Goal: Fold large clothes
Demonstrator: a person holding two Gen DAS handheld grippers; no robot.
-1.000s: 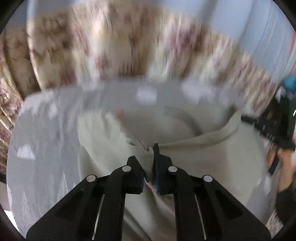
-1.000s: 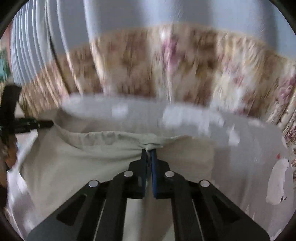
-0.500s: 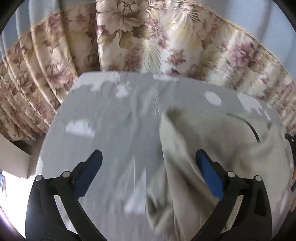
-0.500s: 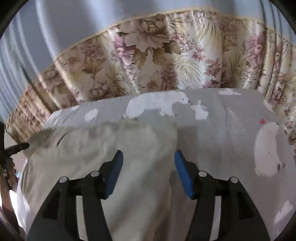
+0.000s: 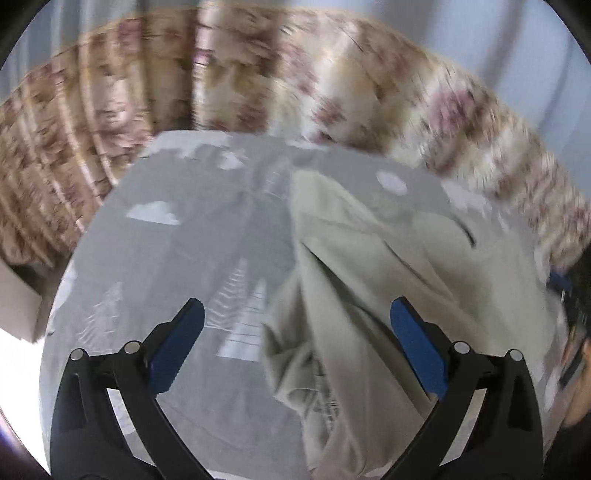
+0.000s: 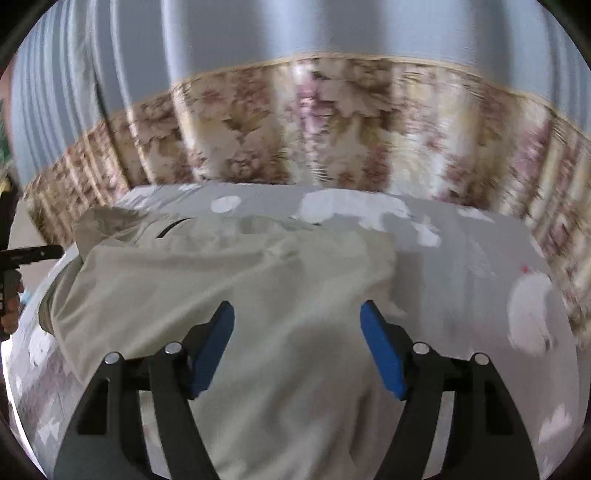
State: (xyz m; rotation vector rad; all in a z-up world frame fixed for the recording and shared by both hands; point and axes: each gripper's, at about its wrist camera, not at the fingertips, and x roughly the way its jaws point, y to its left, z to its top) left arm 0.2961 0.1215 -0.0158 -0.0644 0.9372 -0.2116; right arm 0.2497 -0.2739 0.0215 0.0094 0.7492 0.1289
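A large pale beige garment (image 5: 388, 266) lies spread and rumpled on a grey bed sheet (image 5: 177, 258) printed with white shapes. My left gripper (image 5: 295, 317) is open and empty, above the garment's bunched left edge. In the right wrist view the garment (image 6: 229, 280) fills the middle. My right gripper (image 6: 295, 321) is open and empty, just above the cloth. The other gripper shows at each view's edge, the right gripper (image 5: 569, 306) and the left gripper (image 6: 22, 254).
A floral bed skirt or curtain (image 6: 332, 136) runs behind the bed, with pale blue curtain (image 6: 295, 33) above. The grey sheet (image 6: 480, 280) lies bare right of the garment. A pale box (image 5: 18, 306) sits at the bed's left side.
Both grippers were shut on the garment's edge a second ago, then opened and let it drop. Both have since pulled back slightly; the garment lies on the bed.
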